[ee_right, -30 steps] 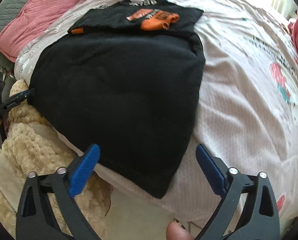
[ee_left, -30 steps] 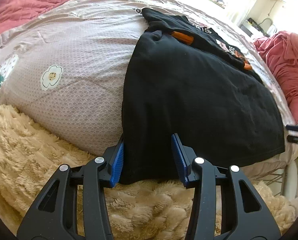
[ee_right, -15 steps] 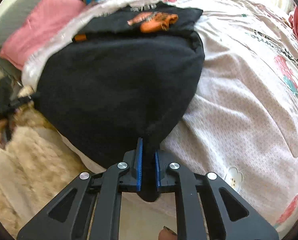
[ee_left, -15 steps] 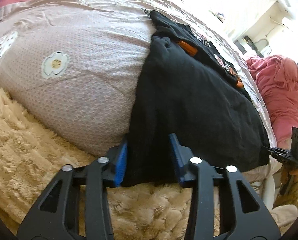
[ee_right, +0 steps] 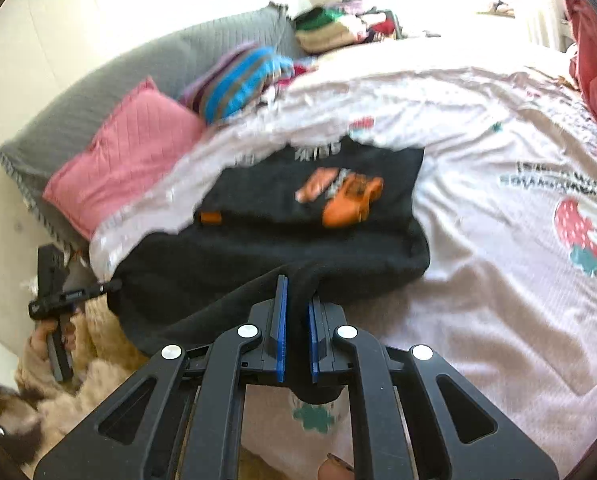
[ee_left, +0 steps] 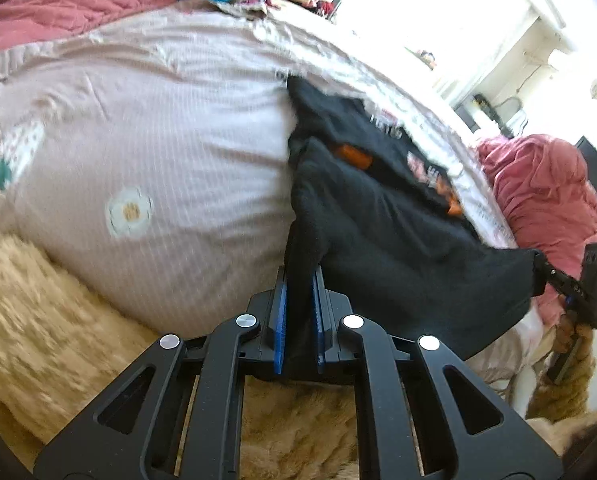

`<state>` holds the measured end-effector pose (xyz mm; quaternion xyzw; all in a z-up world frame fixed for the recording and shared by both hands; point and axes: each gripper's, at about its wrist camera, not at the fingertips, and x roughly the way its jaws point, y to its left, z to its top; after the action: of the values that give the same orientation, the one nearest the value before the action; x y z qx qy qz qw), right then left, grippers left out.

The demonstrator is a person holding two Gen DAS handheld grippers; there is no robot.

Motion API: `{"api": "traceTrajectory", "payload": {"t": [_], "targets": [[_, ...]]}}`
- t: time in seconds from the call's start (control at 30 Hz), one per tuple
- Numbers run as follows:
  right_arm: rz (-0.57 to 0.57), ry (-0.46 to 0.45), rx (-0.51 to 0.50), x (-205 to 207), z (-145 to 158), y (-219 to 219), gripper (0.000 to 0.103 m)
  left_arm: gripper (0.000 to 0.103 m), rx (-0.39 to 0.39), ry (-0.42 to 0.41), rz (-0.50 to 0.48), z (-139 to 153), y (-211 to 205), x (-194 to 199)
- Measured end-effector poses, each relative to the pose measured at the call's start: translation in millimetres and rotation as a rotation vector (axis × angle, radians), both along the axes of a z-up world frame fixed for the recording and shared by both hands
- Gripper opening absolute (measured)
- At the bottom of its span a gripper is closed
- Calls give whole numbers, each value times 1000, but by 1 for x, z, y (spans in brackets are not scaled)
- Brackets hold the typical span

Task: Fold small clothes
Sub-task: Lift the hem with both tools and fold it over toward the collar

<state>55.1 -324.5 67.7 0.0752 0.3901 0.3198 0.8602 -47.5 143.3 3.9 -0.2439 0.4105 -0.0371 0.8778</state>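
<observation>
The black T-shirt with an orange car print (ee_right: 298,216) lies on the bed under a pale pink quilt with flower and strawberry patches (ee_right: 498,280). White lettering sits above the orange print on the shirt, but it is blurred and upside down to you, so it cannot be read. Dark lettering on the quilt near the strawberry patch is also too smeared to make out.

Your left tongs (ee_left: 298,300) have just been closing, and their blue pads (ee_left: 280,320) now pinch 1 bottom corner of the black T-shirt (ee_left: 398,248), with a thick fold of cloth standing up between them. Your right tongs (ee_right: 296,312) are clamped on the other bottom corner, a bunch of black fabric squeezed between the blue pads (ee_right: 281,328) and hanging out just below them. The hem stretches between the 2 tongs: in the left view the right tongs (ee_left: 538,268) show at the far end of the taut edge, and in the right view the left tongs (ee_right: 114,285) do the same.

The lower half of the shirt is raised off the quilt, while the printed upper part lies flat on it. A cream fluffy blanket (ee_left: 38,320) lies at the bed's near edge, and a pink quilted pillow (ee_right: 126,152) lies beyond the shirt.
</observation>
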Motion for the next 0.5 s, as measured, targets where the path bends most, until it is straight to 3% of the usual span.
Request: {"api": "traceTrajectory", "payload": {"t": [0.3,0.5], "targets": [[-117,-42,131,19,16,-17,8,4,-23,-73,-16,40,5,19],[-160,-73,166,30,28,-24,8,4,-120,-111,-1,55,15,37]]}}
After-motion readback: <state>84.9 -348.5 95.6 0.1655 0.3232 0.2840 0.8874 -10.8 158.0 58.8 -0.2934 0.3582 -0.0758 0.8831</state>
